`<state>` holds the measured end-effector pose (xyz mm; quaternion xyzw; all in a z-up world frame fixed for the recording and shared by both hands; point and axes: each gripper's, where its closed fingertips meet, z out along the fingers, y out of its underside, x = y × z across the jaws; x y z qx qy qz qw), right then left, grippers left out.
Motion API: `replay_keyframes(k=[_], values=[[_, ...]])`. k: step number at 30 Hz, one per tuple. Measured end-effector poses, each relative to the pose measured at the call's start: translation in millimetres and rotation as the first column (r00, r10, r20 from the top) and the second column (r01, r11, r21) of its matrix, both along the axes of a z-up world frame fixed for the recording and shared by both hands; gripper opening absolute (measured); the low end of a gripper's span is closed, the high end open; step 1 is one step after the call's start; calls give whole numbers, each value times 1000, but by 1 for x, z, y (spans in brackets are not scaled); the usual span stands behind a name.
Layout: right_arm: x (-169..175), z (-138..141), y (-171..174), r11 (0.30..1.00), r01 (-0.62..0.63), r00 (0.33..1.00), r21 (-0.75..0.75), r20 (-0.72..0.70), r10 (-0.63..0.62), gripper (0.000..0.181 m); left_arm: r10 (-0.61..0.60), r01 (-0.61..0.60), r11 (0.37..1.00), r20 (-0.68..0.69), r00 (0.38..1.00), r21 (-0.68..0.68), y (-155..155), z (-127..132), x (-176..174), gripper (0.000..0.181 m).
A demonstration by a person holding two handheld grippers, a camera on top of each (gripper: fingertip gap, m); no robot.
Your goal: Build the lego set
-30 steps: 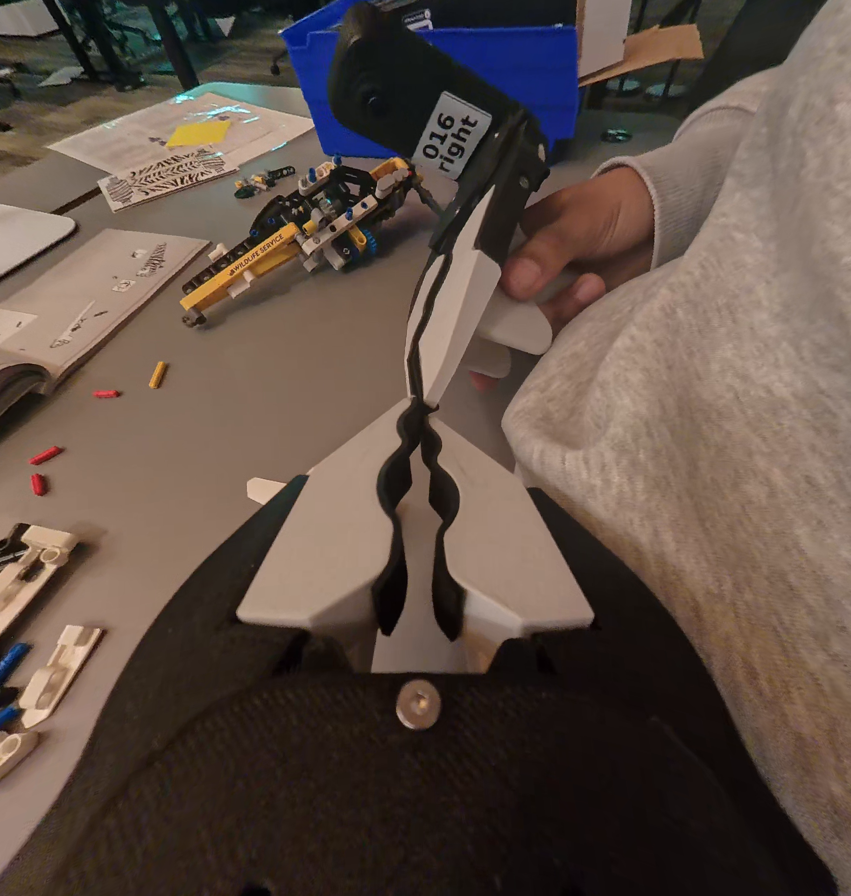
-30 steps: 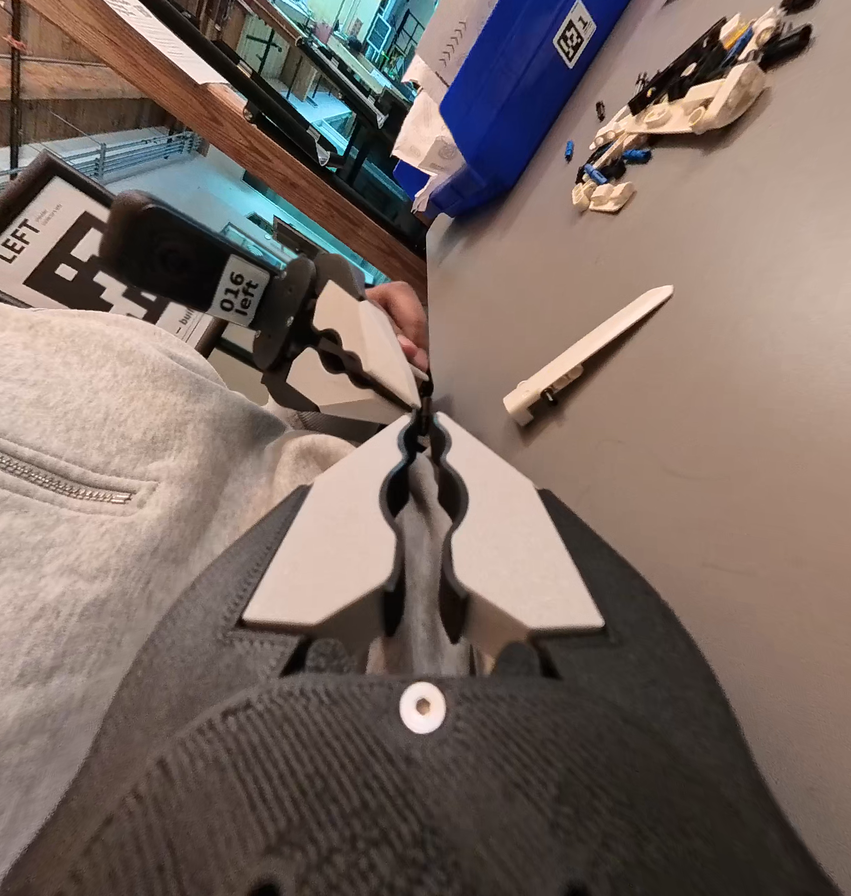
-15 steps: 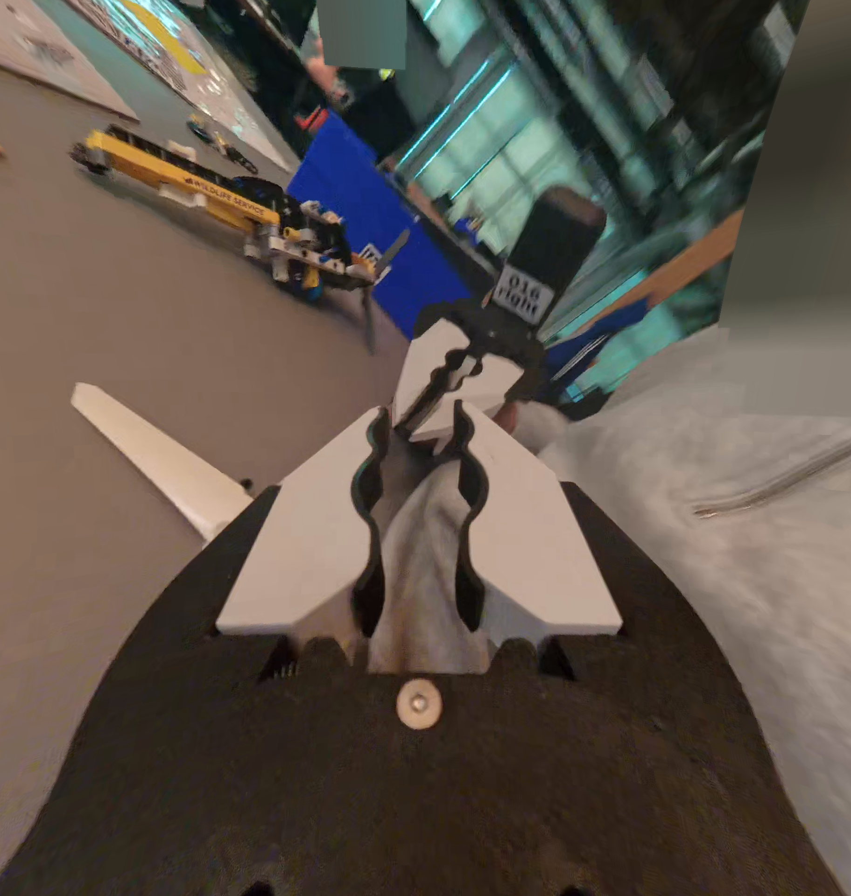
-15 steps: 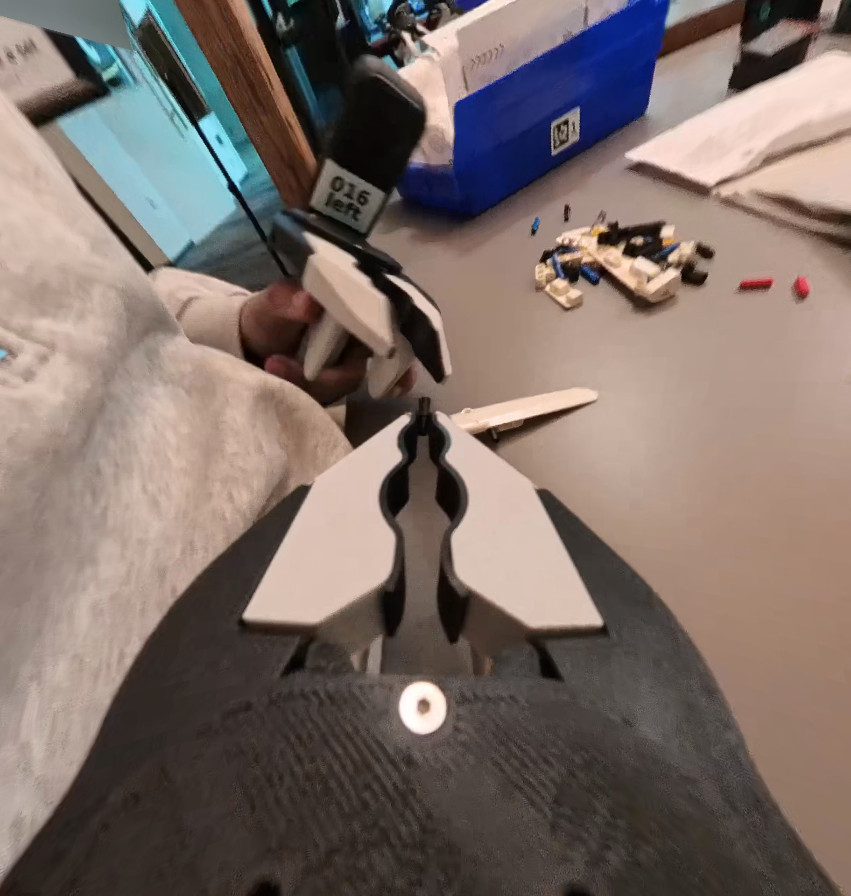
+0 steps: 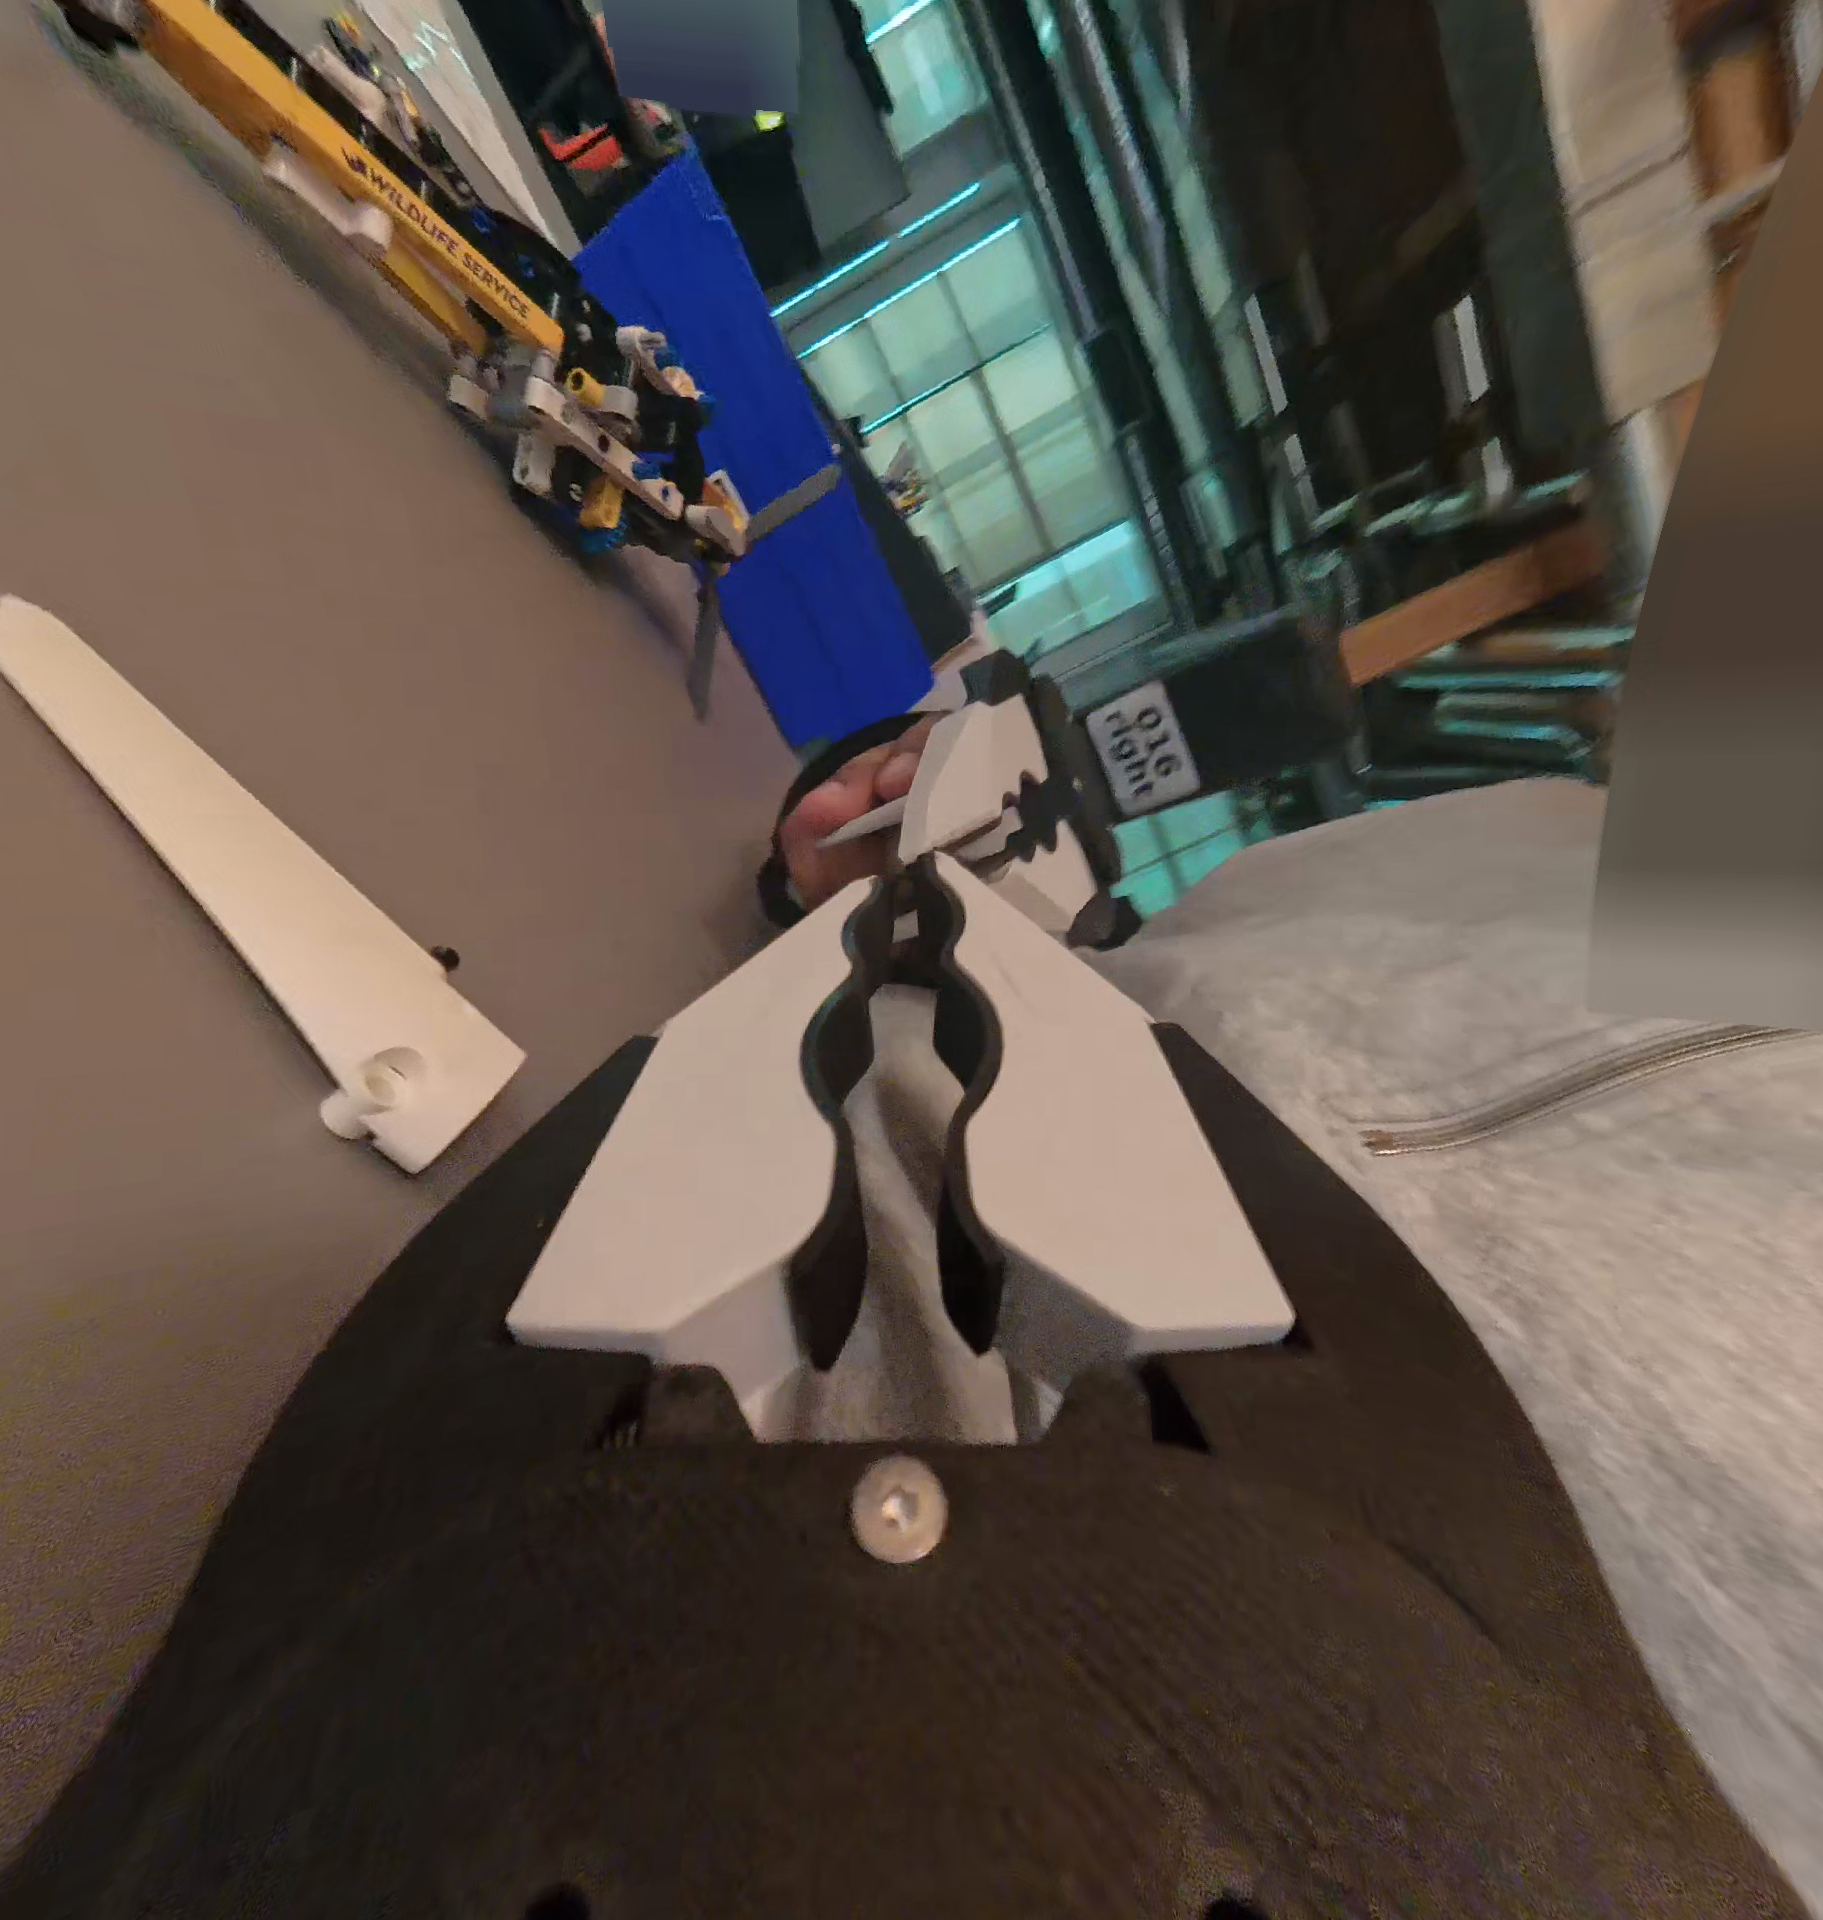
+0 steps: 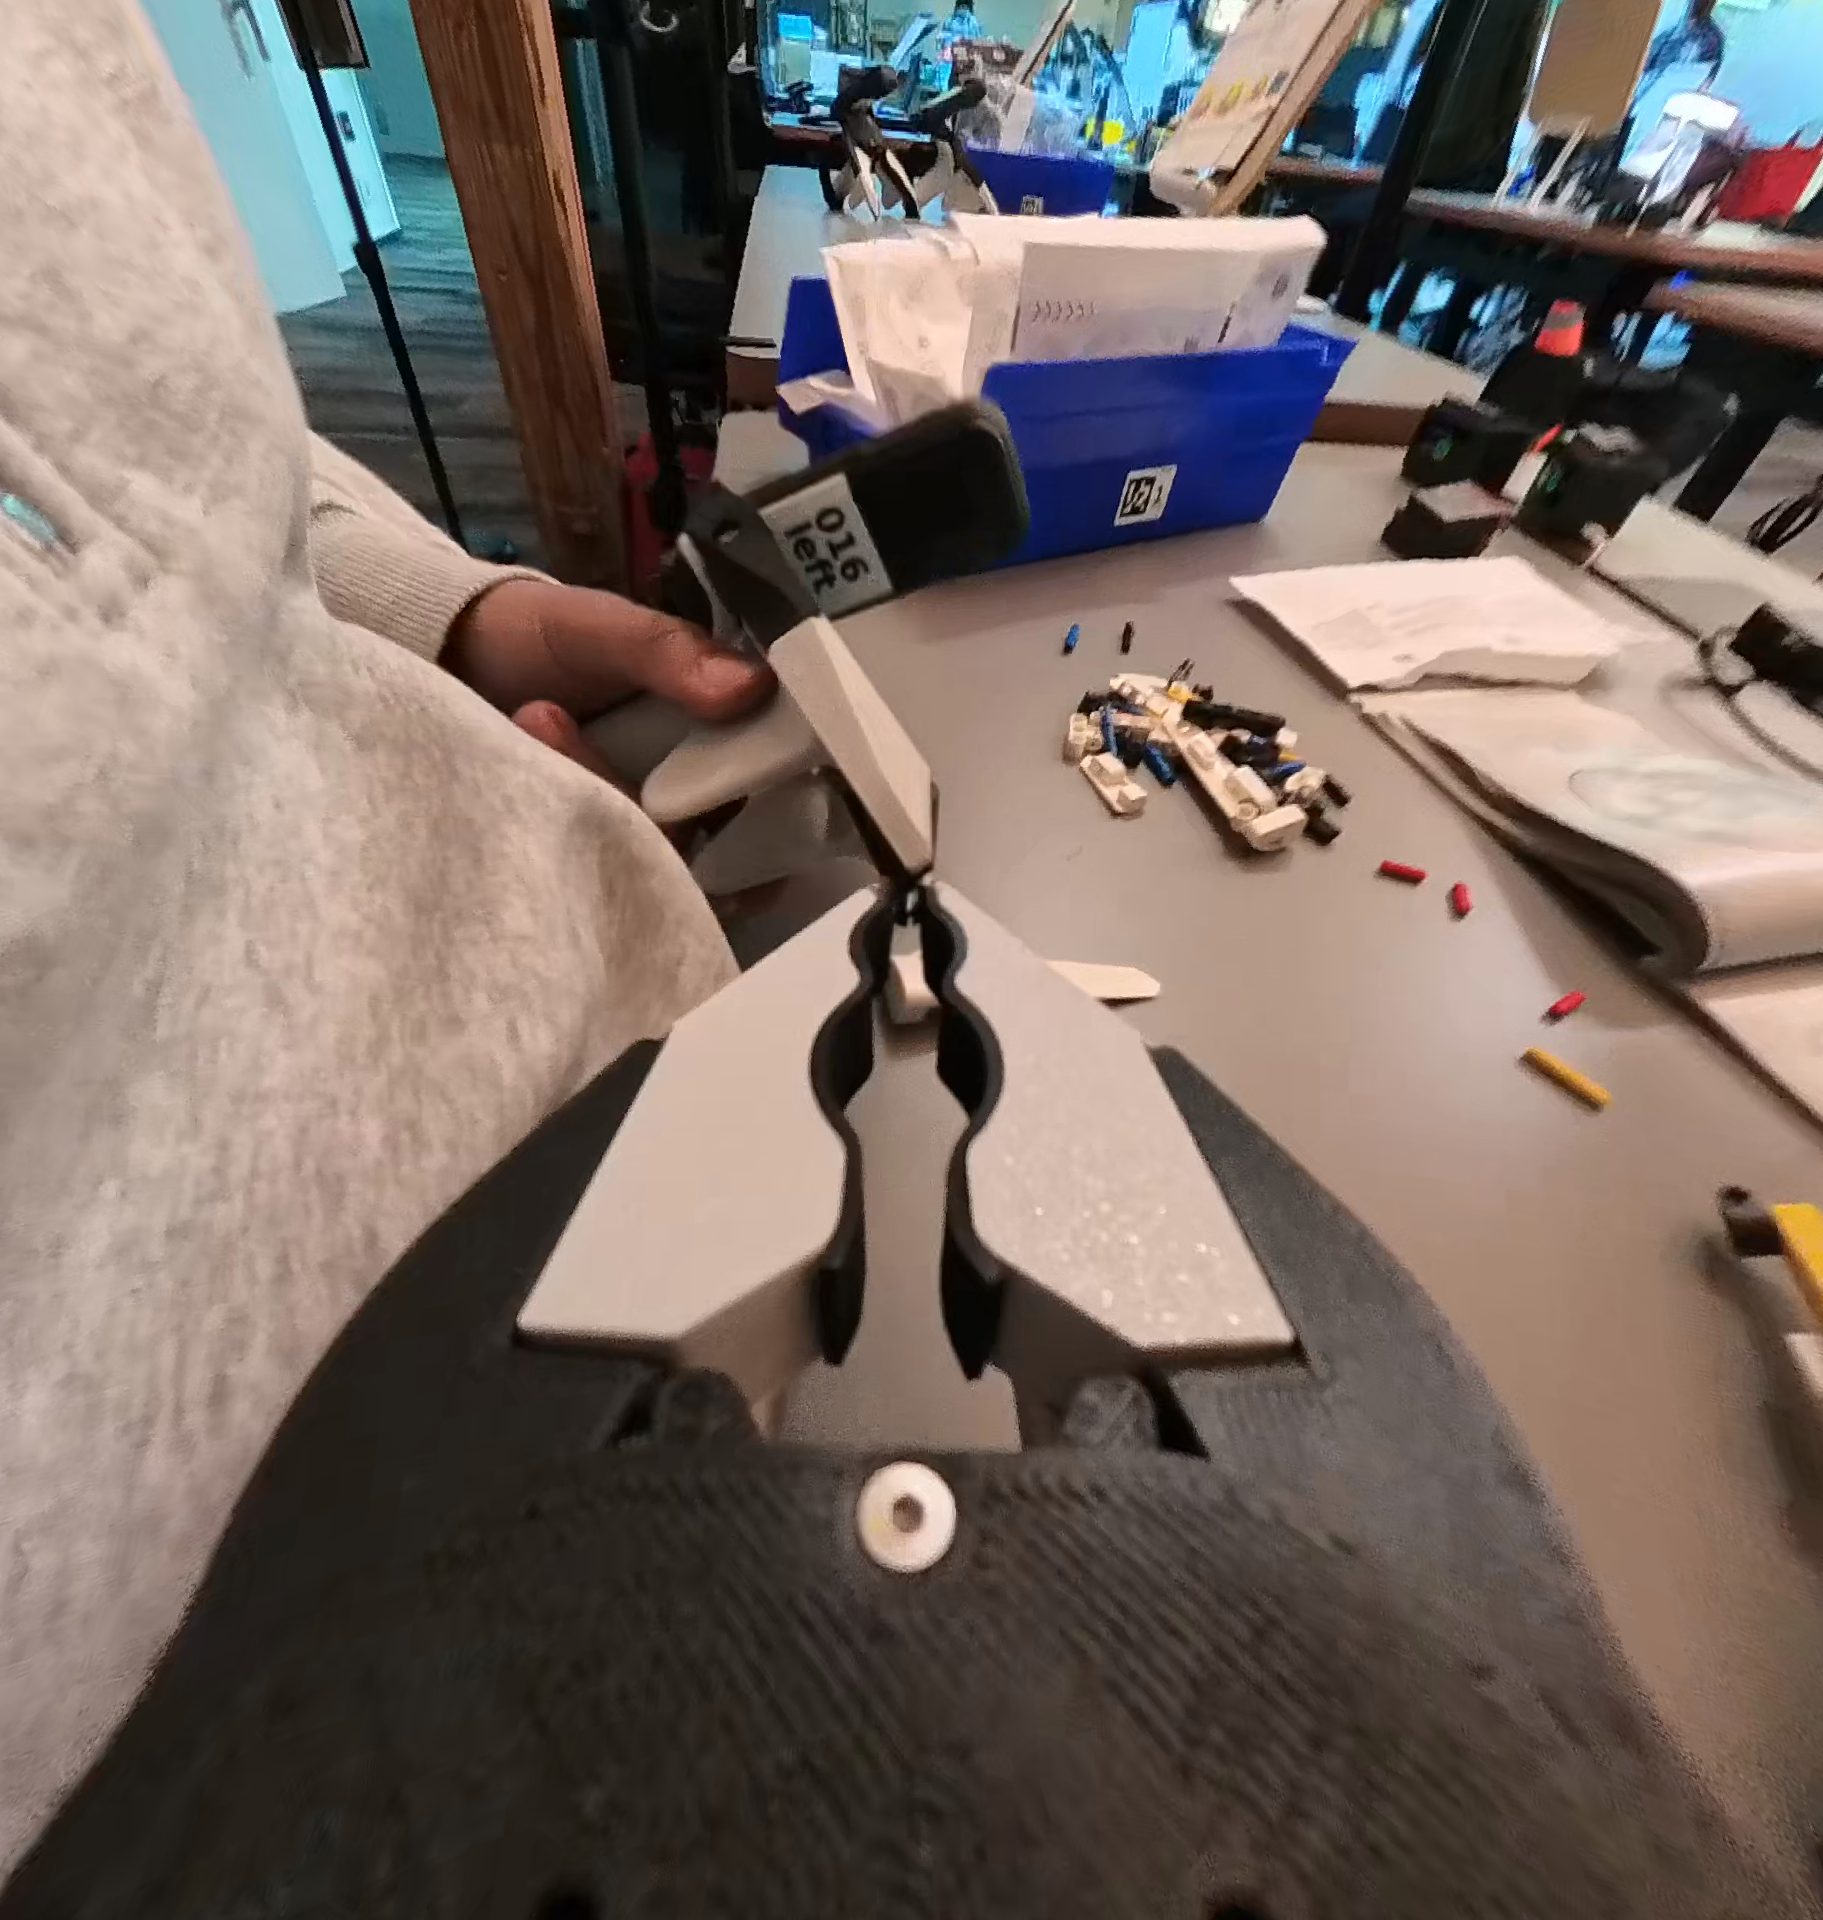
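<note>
L grip (image 5: 912,896): spread 0.5 s ago, now pressed back onto pin (image 6: 908,900) | R grip (image 6: 912,910): still pinching same pin, tip-to-tip w/ L, in air by your torso | blade (image 5: 232,862): flat on table, untouched | prob. handoff/regrip; you've not seated pin yet

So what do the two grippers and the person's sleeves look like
Both the left gripper and the right gripper have pale grey wedge-shaped fingers with wavy black inner pads, on a black textured body with a silver screw. Each carries a white label. The sleeve is light grey, ribbed-cuffed fleece.
</note>
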<state>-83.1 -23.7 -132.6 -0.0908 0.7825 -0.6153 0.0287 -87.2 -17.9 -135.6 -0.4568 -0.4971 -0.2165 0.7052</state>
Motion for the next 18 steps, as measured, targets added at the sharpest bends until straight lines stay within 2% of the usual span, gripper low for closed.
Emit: replay_keyframes(k=[3, 8, 15, 18], values=[[0, -1, 0, 1000, 10, 994, -9, -108, -11, 3, -21, 15, 994, 54, 998, 108, -2, 3, 1, 3], [1, -2, -2, 1000, 14, 984, -19, -175, -17, 5, -52, 38, 988, 87, 995, 147, 1, 2, 2, 3], [2, -1, -3, 1000, -3, 991, -23, -135, 0, 2, -63, 44, 983, 101, 993, 176, 1, 4, 2, 3], [0, -3, -3, 1000, 9, 998, 5, -62, -8, 3, -5, -7, 994, 102, 995, 113, -4, 2, -2, 10]])
